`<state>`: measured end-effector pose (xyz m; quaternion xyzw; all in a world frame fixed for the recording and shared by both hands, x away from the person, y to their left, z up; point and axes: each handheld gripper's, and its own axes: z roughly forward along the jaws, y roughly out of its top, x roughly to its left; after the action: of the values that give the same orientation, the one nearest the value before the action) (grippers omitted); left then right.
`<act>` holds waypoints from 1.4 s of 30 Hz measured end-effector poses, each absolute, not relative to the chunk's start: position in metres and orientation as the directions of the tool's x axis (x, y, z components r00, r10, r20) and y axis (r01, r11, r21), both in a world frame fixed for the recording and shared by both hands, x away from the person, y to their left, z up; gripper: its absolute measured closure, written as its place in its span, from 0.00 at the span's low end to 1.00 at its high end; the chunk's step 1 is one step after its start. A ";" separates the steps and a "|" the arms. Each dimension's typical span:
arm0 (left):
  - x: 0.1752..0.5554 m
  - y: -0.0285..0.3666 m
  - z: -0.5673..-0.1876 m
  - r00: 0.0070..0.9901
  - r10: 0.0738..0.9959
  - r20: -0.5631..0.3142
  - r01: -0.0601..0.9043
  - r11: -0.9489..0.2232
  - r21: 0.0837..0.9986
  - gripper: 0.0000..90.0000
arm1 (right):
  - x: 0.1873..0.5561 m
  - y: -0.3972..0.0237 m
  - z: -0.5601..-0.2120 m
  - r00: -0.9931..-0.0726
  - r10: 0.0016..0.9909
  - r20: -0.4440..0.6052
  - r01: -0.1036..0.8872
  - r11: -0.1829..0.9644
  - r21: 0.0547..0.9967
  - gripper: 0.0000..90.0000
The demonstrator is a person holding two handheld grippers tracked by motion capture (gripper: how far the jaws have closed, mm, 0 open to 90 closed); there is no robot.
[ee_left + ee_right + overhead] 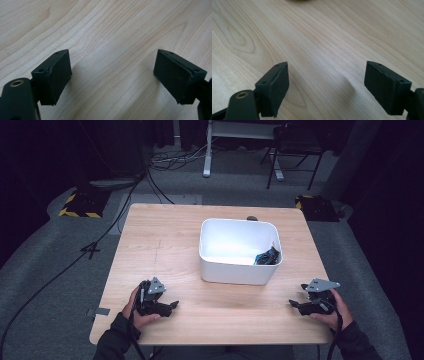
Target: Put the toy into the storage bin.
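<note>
Both grippers, left gripper (161, 306) and right gripper (301, 304), rest near the table (165, 245) edge, jaws open and empty. Dark items (266, 256), possibly cables, lie in the white bin (235, 270)'s right corner; a careless reach could shove the bin.

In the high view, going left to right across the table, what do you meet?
Left claw with jaws open → white bin holding a dark bundle in its right corner → right claw with jaws open, all on the wooden table.
</note>
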<state>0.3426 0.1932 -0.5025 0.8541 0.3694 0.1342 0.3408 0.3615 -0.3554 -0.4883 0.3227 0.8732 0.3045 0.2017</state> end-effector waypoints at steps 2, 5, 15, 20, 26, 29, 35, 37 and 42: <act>0.343 0.193 -0.503 0.691 0.722 -0.024 0.541 -0.494 0.681 0.17 | 0.360 -0.357 -0.490 -0.710 0.690 -0.144 0.448 0.599 0.664 0.23; 0.343 0.193 -0.502 0.692 0.722 -0.019 0.538 -0.497 0.682 0.17 | 0.359 -0.362 -0.491 -0.706 0.698 -0.121 0.455 0.579 0.677 0.23; 0.343 0.193 -0.503 0.689 0.724 -0.026 0.542 -0.491 0.682 0.16 | 0.355 -0.382 -0.503 -0.673 0.739 -0.012 0.491 0.459 0.740 0.17; 0.343 0.193 -0.503 0.689 0.724 -0.028 0.543 -0.490 0.682 0.16 | 0.355 -0.381 -0.503 -0.670 0.742 -0.011 0.494 0.457 0.739 0.17; 0.343 0.193 -0.503 0.689 0.724 -0.027 0.543 -0.491 0.681 0.17 | 0.355 -0.381 -0.503 -0.670 0.743 -0.011 0.494 0.457 0.740 0.17; 0.343 0.193 -0.503 0.690 0.724 -0.021 0.540 -0.494 0.682 0.17 | 0.355 -0.381 -0.503 -0.670 0.742 -0.012 0.494 0.457 0.740 0.17; 0.343 0.193 -0.502 0.691 0.723 -0.022 0.539 -0.495 0.682 0.17 | 0.355 -0.381 -0.503 -0.670 0.742 -0.011 0.494 0.457 0.740 0.17; 0.343 0.193 -0.503 0.689 0.724 -0.026 0.542 -0.491 0.682 0.17 | 0.355 -0.381 -0.503 -0.670 0.742 -0.011 0.494 0.457 0.740 0.17; 0.343 0.193 -0.503 0.690 0.724 -0.031 0.543 -0.489 0.683 0.16 | 0.355 -0.381 -0.503 -0.670 0.742 -0.011 0.494 0.457 0.740 0.17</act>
<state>0.3429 0.1925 -0.5031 0.8527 0.3714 0.1313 0.3431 0.3547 -0.3809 -0.5035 0.3694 0.8366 0.3676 0.1690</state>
